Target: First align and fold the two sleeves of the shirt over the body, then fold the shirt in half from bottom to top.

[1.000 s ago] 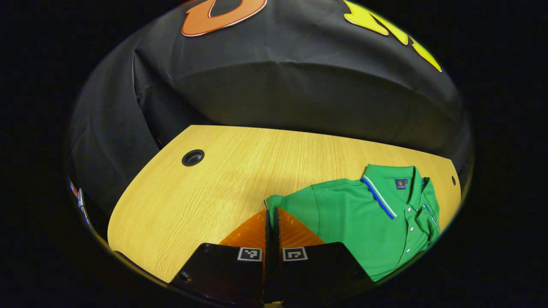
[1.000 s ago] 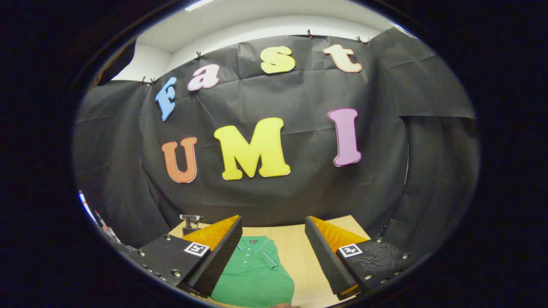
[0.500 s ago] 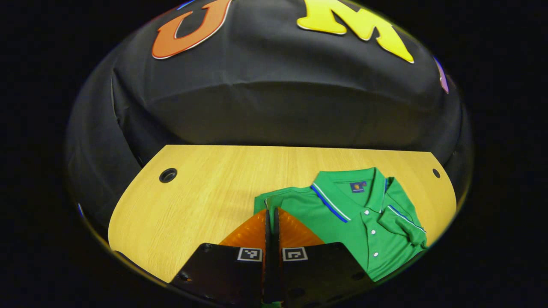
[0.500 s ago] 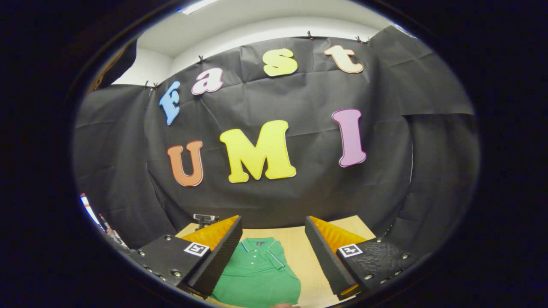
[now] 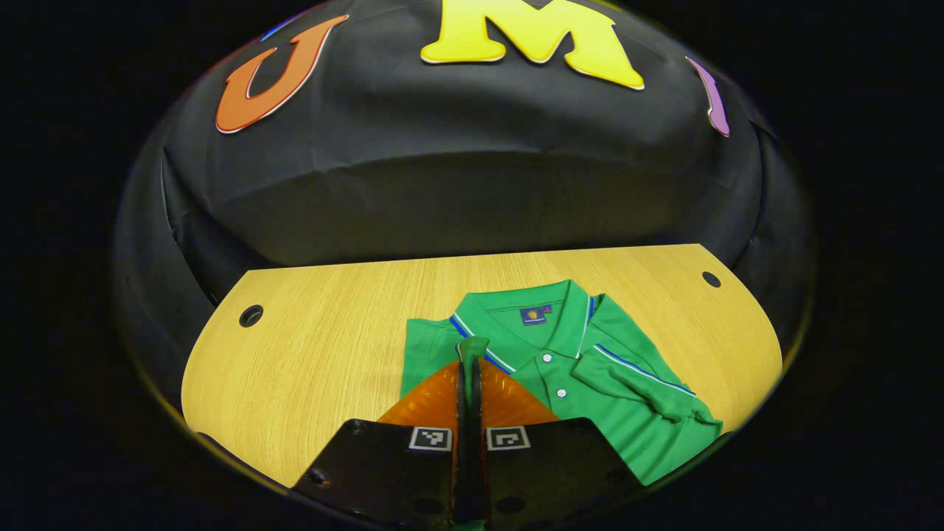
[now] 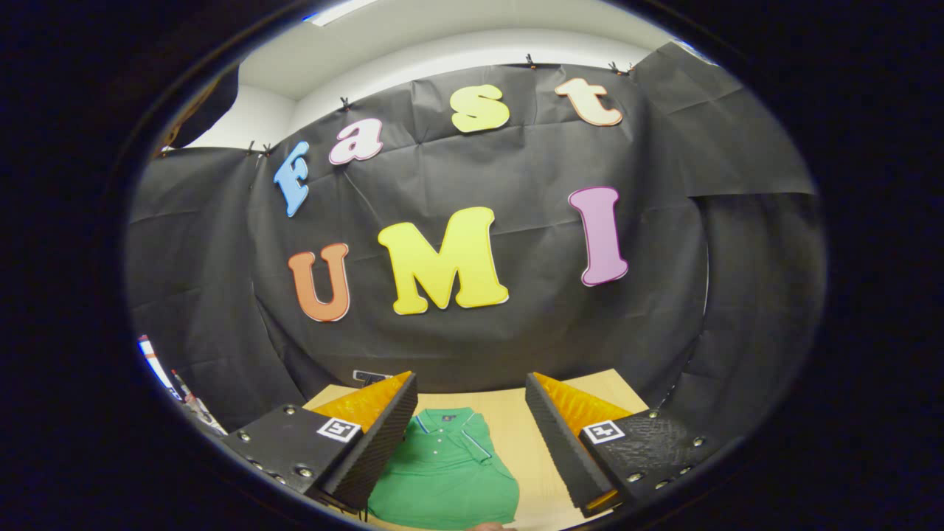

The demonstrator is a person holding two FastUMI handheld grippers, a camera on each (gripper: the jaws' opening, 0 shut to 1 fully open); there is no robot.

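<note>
A green polo shirt [image 5: 590, 383] lies on the wooden table [image 5: 317, 354], collar toward the back wall. Its right sleeve [image 5: 641, 387] is folded across the chest. My left gripper [image 5: 469, 369] is shut on the edge of the shirt's left sleeve [image 5: 472, 346], which it holds pinched over the shirt's body near the collar. In the right gripper view the same shirt [image 6: 450, 464] shows between the fingers, well below them. My right gripper [image 6: 470, 435] stands open, raised above the table, with nothing between its fingers.
The table has a round cable hole at its back left [image 5: 251, 316] and a smaller one at its back right [image 5: 711, 279]. Black cloth walls close in behind and beside the table. Bare wood lies to the shirt's left.
My left gripper has carried the pinched sleeve rightward, from beside the shirt to over its body near the collar. The right gripper has hardly moved and stays open.
</note>
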